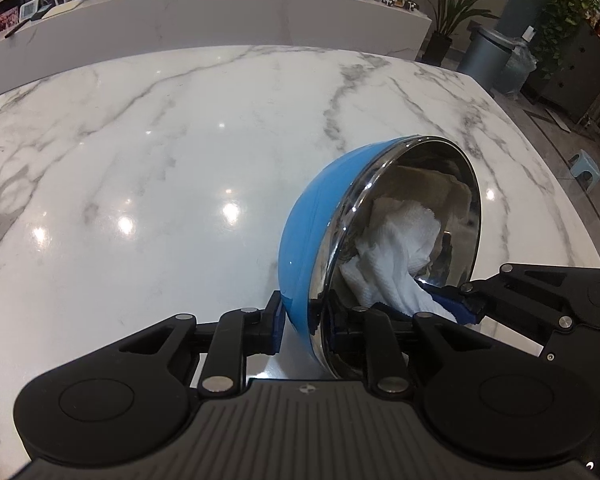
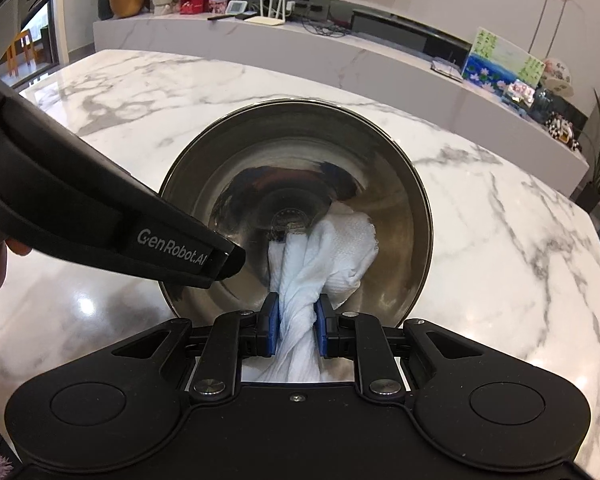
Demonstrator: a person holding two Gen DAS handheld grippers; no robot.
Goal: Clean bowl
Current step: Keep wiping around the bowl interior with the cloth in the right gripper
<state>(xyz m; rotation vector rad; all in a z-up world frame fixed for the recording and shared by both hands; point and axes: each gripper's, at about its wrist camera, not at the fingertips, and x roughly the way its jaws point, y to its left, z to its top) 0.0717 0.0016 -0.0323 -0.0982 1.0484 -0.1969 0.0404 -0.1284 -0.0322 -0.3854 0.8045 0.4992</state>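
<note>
A bowl (image 1: 320, 216), blue outside and shiny steel inside, is tilted on its side above the marble table. My left gripper (image 1: 302, 320) is shut on the bowl's rim, one pad outside and one inside. In the right wrist view the bowl's steel inside (image 2: 300, 184) faces me. My right gripper (image 2: 296, 326) is shut on a twisted white cloth (image 2: 328, 256) that presses into the bowl's bottom. The cloth (image 1: 396, 256) and the right gripper (image 1: 456, 300) also show in the left wrist view. The left gripper's body (image 2: 100, 208) crosses the right wrist view at left.
The white marble table (image 1: 160, 152) spreads under both grippers; its far edge and right edge are in view. Behind it runs a long marble counter (image 2: 260, 36) with a router, boxes and pictures. A grey bin (image 1: 486, 54) and plants stand on the floor at right.
</note>
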